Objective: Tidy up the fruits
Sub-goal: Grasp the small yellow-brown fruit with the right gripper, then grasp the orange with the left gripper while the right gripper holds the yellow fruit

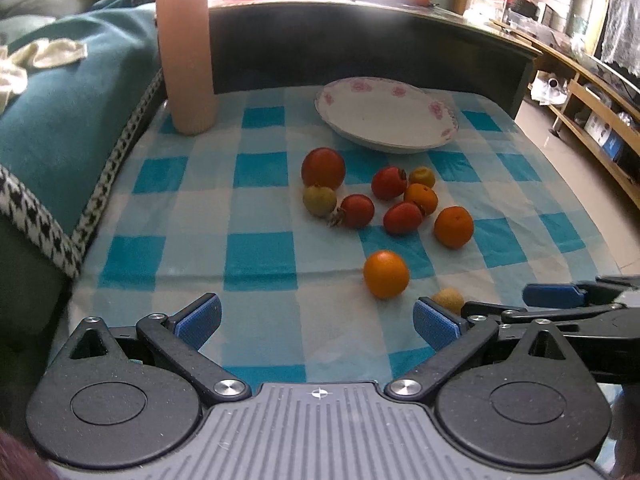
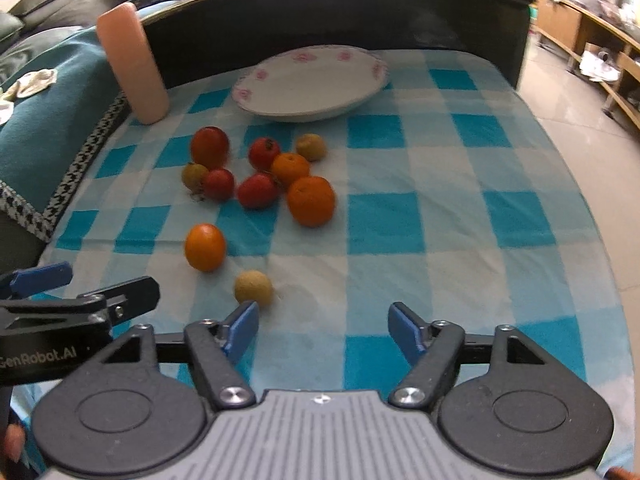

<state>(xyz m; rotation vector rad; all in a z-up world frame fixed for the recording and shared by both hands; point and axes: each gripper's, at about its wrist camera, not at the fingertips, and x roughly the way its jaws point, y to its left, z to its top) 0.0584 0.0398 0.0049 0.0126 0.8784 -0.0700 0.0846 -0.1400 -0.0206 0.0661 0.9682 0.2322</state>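
Observation:
Several fruits lie in a loose cluster on the blue-and-white checked cloth: red ones, oranges and small yellowish ones. The nearest orange sits apart toward me, with a small tan fruit beside it. A white plate with pink flowers stands behind the cluster with nothing on it. My left gripper is open over bare cloth, short of the orange. My right gripper is open too, nothing between its pads, its left pad close to the tan fruit.
A tall pink cylinder stands at the back left of the table. A dark raised board runs behind the plate. A teal blanket lies on the left. Tiled floor and wooden shelves are on the right.

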